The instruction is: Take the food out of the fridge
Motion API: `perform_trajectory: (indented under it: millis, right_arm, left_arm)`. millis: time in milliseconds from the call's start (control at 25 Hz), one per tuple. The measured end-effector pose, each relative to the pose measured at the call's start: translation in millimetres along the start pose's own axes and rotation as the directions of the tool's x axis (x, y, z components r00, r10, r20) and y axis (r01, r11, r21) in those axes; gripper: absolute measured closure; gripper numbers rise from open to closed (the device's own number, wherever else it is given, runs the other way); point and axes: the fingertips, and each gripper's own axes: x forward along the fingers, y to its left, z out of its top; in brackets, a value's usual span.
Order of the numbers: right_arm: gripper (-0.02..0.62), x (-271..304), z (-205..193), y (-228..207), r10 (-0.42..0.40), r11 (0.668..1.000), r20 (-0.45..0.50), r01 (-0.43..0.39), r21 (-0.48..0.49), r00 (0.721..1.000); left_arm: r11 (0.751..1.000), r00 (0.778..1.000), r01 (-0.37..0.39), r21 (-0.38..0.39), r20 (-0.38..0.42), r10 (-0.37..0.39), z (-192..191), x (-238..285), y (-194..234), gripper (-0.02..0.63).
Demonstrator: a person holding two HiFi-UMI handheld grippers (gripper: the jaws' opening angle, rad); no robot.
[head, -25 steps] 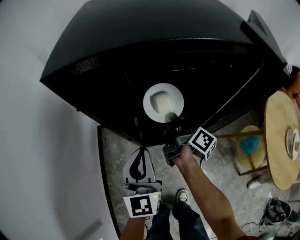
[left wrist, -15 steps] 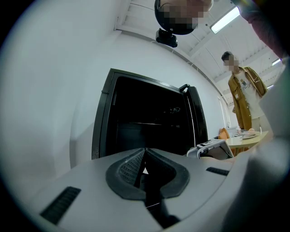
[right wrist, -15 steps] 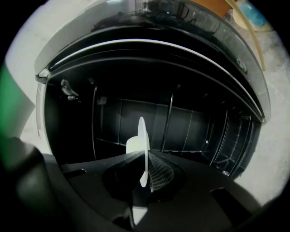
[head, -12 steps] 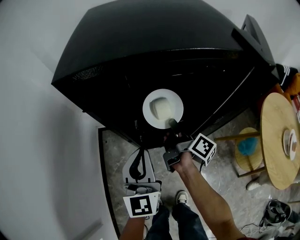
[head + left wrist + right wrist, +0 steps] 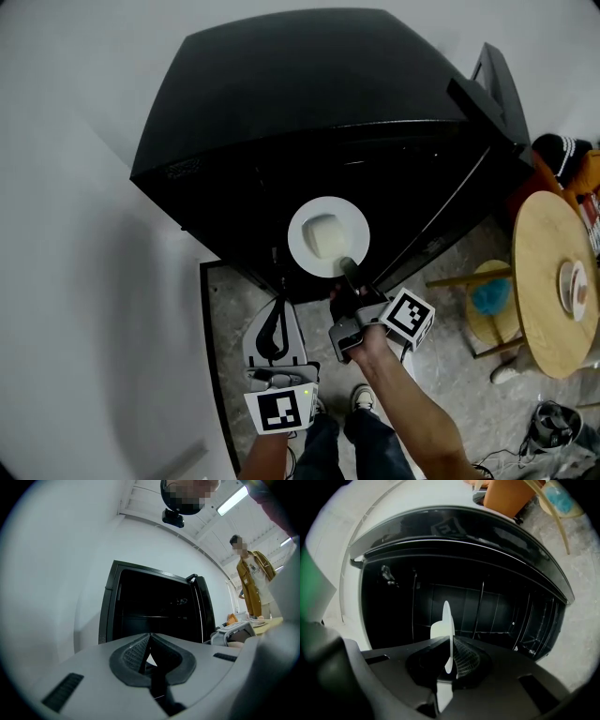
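Observation:
The black fridge (image 5: 309,103) stands open in front of me, its inside dark. A white plate (image 5: 305,234) carrying a pale block of food (image 5: 325,236) hangs at the fridge's opening. My right gripper (image 5: 348,269) is shut on the plate's near rim. In the right gripper view the plate (image 5: 447,620) stands edge-on between the pads, with the food (image 5: 436,630) on its left face. My left gripper (image 5: 274,330) is lower left, outside the fridge, shut with nothing held. In the left gripper view its gripper (image 5: 150,641) points at the fridge (image 5: 154,606).
The fridge door (image 5: 448,214) swings out to the right. Beyond it are a round wooden table (image 5: 544,309) with a dish (image 5: 574,286) and a stool (image 5: 492,292). A person in a mustard jacket (image 5: 251,588) stands at the right. A white wall (image 5: 84,281) runs along the left.
My right gripper has drawn back toward me with the plate, so the plate now sits nearer the fridge's front edge. The left gripper has hardly shifted.

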Motion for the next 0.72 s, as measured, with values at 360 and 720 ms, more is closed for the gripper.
perform_trajectory:
  millis: [360,720]
  right_arm:
    - [0.566,-29,-3,29,0.012,1.0,0.015,-0.013,0.026,1.0]
    - [0.566,-61,-2,66,0.007,0.998,0.04,-0.009,0.063,0.999]
  left_arm:
    - [0.998,1.0,0.013,0.059,0.022,-0.015,21,-6,2,0.593]
    - [0.994,0.999,0.025,0.105,0.017,-0.027,47,-14,2,0.593]
